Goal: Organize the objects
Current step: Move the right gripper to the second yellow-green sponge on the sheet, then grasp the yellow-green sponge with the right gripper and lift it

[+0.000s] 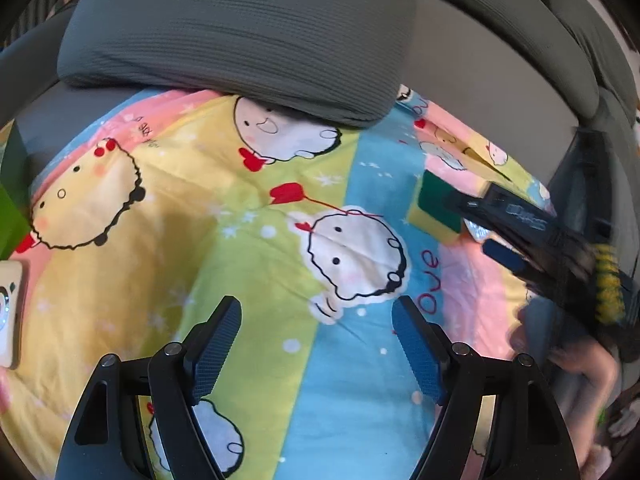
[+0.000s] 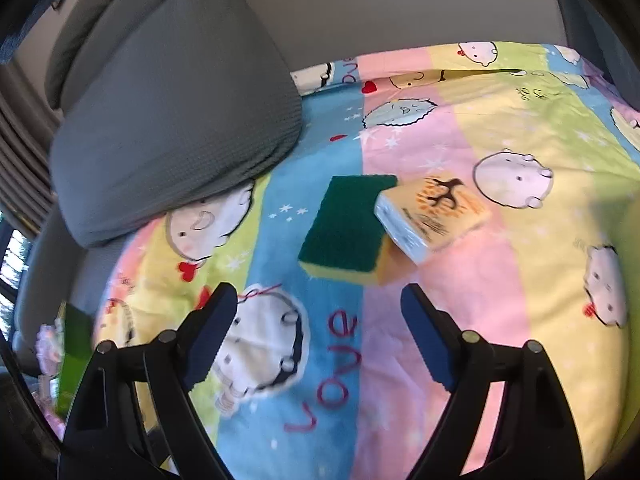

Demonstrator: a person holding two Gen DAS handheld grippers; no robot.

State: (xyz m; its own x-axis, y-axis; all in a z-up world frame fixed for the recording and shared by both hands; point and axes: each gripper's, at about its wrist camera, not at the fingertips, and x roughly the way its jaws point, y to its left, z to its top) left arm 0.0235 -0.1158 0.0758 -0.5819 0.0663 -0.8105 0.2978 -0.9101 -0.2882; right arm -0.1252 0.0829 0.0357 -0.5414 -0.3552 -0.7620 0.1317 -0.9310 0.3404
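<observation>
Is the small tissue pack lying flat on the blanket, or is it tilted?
Tilted. In the right wrist view the tissue pack leans with one edge resting on the green-topped sponge, its other side lower toward the blanket.

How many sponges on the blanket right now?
1. The green-and-yellow sponge lies on the blanket's blue stripe, ahead of the open right gripper, touching a tissue pack. Others may be out of view.

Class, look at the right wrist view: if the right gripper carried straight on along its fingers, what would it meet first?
Most likely the sponge, green side up, which lies ahead between the open fingers of the right gripper; depth is uncertain, so it might touch the cartoon blanket first.
</observation>
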